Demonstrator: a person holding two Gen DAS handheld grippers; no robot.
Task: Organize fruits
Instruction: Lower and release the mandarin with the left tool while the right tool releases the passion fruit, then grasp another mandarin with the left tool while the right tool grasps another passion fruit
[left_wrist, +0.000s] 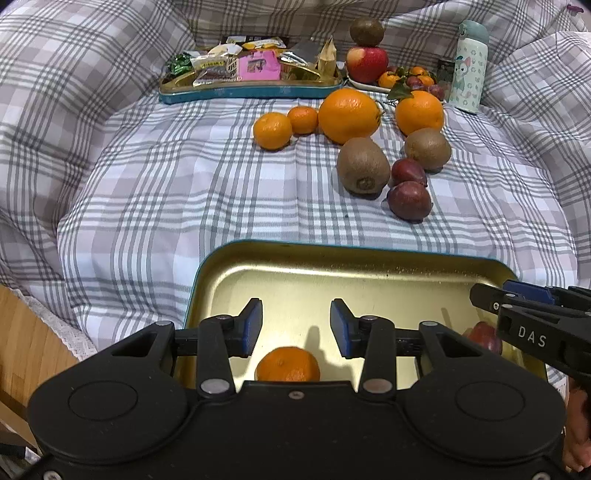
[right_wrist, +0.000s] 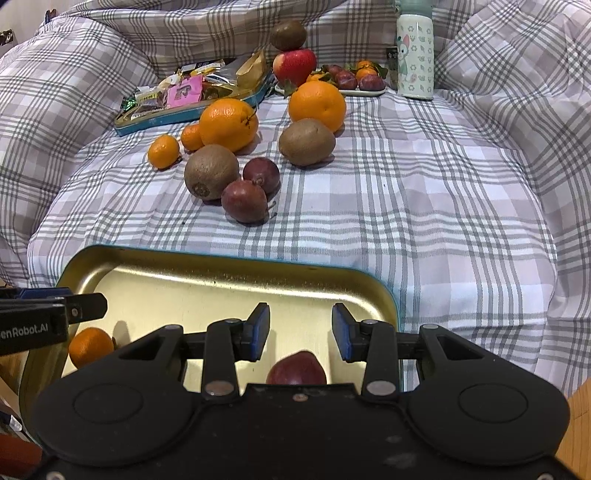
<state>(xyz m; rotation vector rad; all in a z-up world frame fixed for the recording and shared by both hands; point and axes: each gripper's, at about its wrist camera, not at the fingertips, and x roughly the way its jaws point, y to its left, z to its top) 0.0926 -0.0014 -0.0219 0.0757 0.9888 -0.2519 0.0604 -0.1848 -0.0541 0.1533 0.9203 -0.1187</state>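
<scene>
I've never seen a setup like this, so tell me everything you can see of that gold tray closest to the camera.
The tray is a shallow metal rectangle with rounded corners, shiny gold inside with a teal outer edge. It lies flat on the checked cloth, nearest the cameras. Two fruits sit in it: a mandarin on its left side and a dark red fruit on its right. The open left gripper and open right gripper are above it; neither seems to touch it.
</scene>
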